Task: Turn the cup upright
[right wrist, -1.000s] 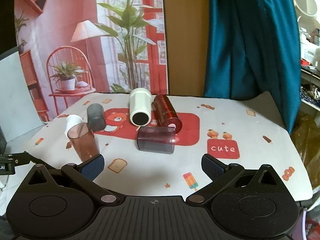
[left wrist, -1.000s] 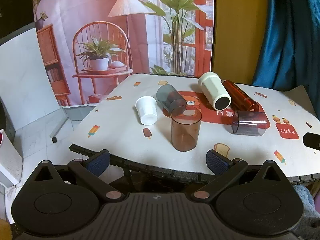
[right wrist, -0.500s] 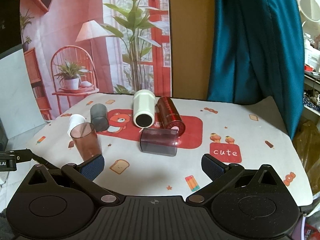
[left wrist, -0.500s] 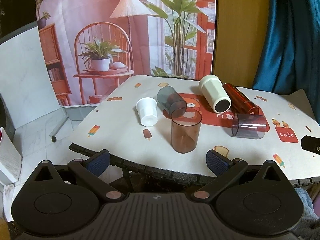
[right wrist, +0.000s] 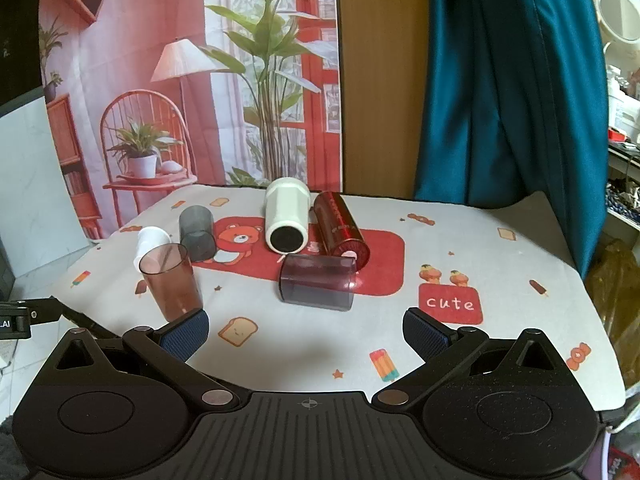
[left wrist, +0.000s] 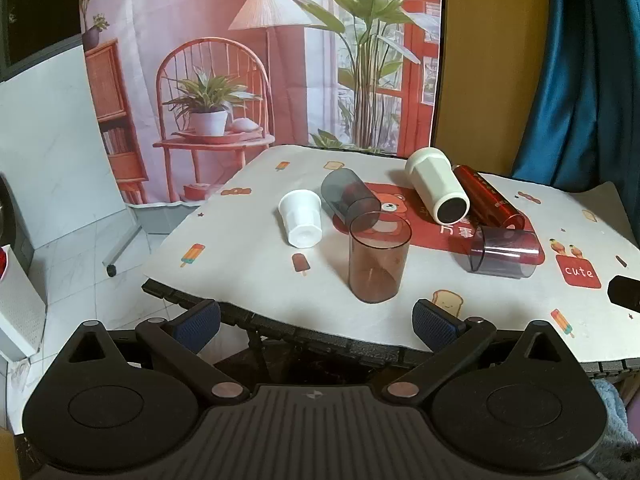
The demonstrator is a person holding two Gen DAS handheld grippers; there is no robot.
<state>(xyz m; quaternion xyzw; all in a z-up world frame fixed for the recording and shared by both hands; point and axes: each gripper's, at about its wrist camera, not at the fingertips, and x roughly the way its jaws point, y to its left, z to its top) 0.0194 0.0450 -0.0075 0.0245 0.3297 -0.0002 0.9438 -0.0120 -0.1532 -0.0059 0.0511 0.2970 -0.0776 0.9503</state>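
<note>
Brown translucent cup (left wrist: 378, 262) upright on table (left wrist: 248, 264), both grippers spread, empty.

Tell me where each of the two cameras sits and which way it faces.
Left wrist: on the left tool, off the table's near left corner, facing the upright brown cup; both open fingers show.
Right wrist: on the right tool, above the table's near edge, facing the purple cup lying on its side; both open fingers show.
Shared: the same six cups; each view catches a dark piece of the other tool at its edge.
</note>
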